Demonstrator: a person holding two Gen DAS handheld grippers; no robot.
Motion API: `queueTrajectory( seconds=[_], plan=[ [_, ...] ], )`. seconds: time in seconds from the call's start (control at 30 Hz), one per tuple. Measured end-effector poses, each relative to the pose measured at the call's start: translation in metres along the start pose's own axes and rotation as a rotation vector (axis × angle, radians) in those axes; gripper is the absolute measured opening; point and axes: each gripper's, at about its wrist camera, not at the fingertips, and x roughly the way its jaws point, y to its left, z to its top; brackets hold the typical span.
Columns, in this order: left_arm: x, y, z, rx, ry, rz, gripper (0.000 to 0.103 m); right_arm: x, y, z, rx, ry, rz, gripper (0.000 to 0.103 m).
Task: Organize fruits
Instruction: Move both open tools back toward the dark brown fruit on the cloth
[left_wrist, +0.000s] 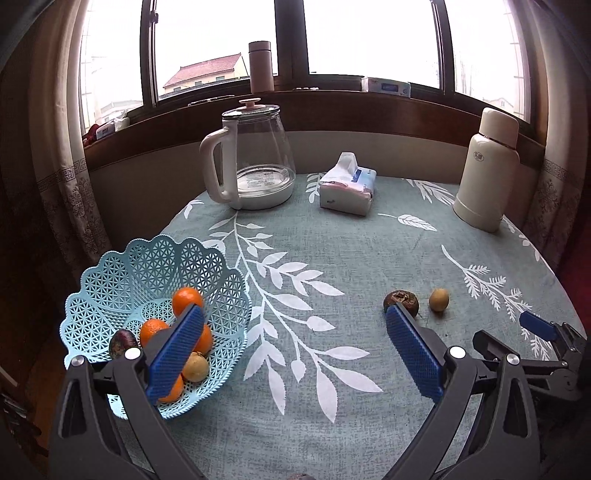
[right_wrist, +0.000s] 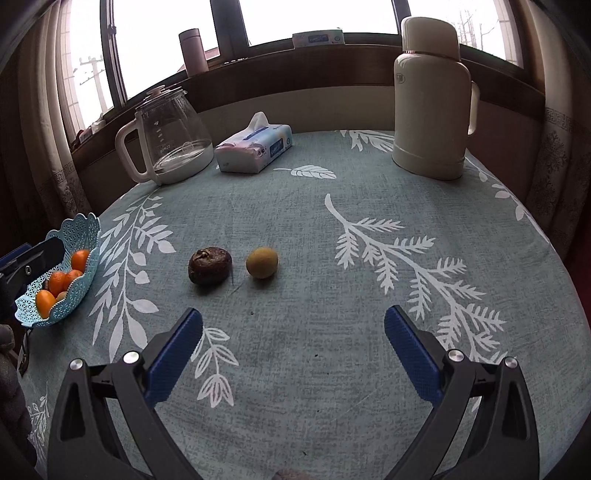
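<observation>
Two fruits remain mid-table: dark wrinkled fruit (right_wrist: 209, 265) and small yellow-green fruit (right_wrist: 262, 262), just beside each other. Basket (left_wrist: 110, 280) at left table edge holds the rest. Right gripper (right_wrist: 293, 332) wide, empty; left gripper (left_wrist: 295, 328) wide. Straddle one fruit only, close gently since it may roll.

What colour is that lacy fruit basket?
Light blue; the fruit basket shows best in the left wrist view.

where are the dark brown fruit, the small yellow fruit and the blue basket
dark brown fruit (right_wrist: 209, 265), right wrist view, middle
small yellow fruit (right_wrist: 262, 262), right wrist view, middle
blue basket (left_wrist: 147, 266), left wrist view, bare back wall
</observation>
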Motion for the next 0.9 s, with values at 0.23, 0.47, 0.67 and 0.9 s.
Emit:
queueTrajectory(
  seconds=[0.23, 0.47, 0.67, 0.9],
  plan=[
    [0.026, -0.017, 0.004, 0.021, 0.037, -0.034, 0.100, 0.011, -0.004, -0.002, 0.030, 0.058, 0.010, 0.098],
    [0.060, -0.043, 0.007, 0.069, 0.093, -0.090, 0.100, 0.019, -0.010, -0.003, 0.064, 0.106, 0.000, 0.098],
    [0.086, -0.057, 0.008, 0.095, 0.145, -0.148, 0.100, 0.027, -0.014, -0.005, 0.070, 0.158, -0.022, 0.098],
    [0.099, -0.062, 0.009, 0.107, 0.168, -0.167, 0.100, 0.030, -0.008, -0.009, 0.006, 0.192, -0.062, 0.098]
  ],
)
